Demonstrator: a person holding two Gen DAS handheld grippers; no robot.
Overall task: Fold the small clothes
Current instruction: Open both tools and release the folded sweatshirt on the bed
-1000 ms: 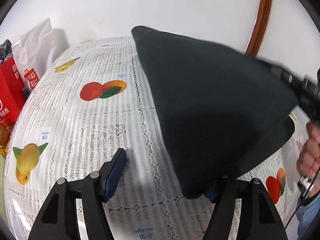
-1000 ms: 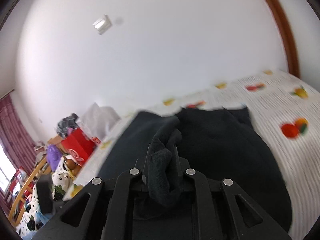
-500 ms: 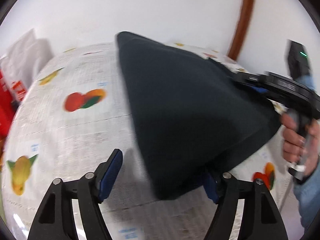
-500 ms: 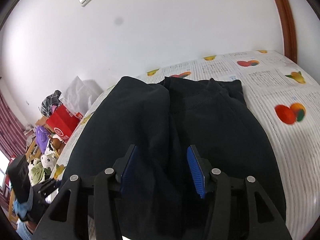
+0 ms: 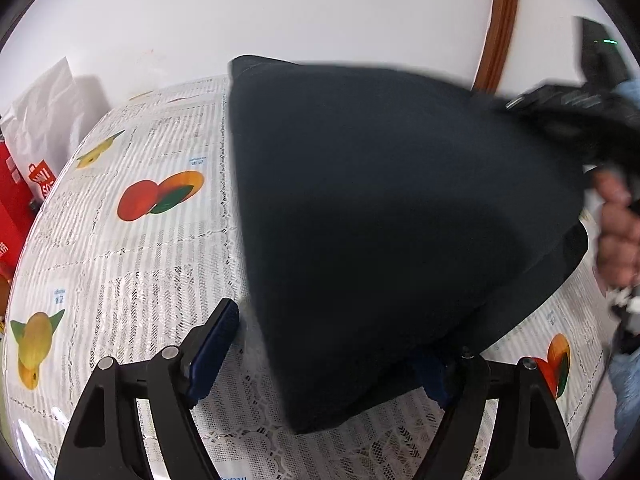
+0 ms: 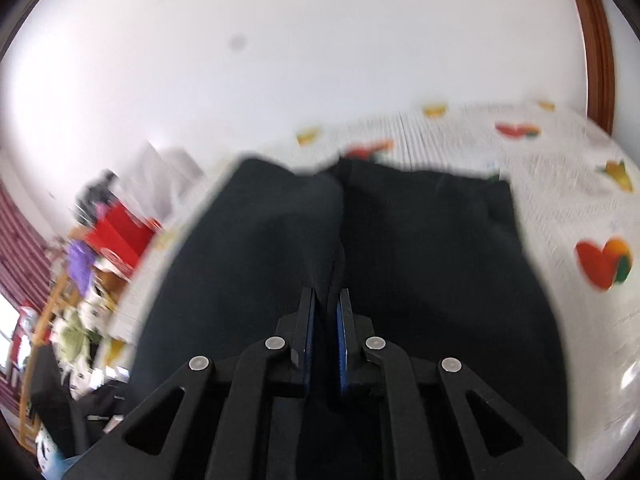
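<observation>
On the desk (image 5: 132, 264) with its fruit-print cloth lies the dark garment (image 5: 384, 216). The left hand-held gripper (image 5: 328, 356) gapes, widening since earlier. Only the right view shows the right hand-held gripper (image 6: 325, 312) clenched on a fold, having just snapped closed.

Bright, even daylight in both views; white wall (image 5: 320, 12) nearly blown out. Strong fisheye bend, black vignette at all corners. Left wrist view: centre mostly sharp, motion blur at right edge on the hand (image 5: 616, 236); soft shadow behind white bag (image 5: 44, 120) upper left. Right wrist view: heavy motion smear on tablecloth (image 6: 560, 184) and left clutter; glare lower right.
</observation>
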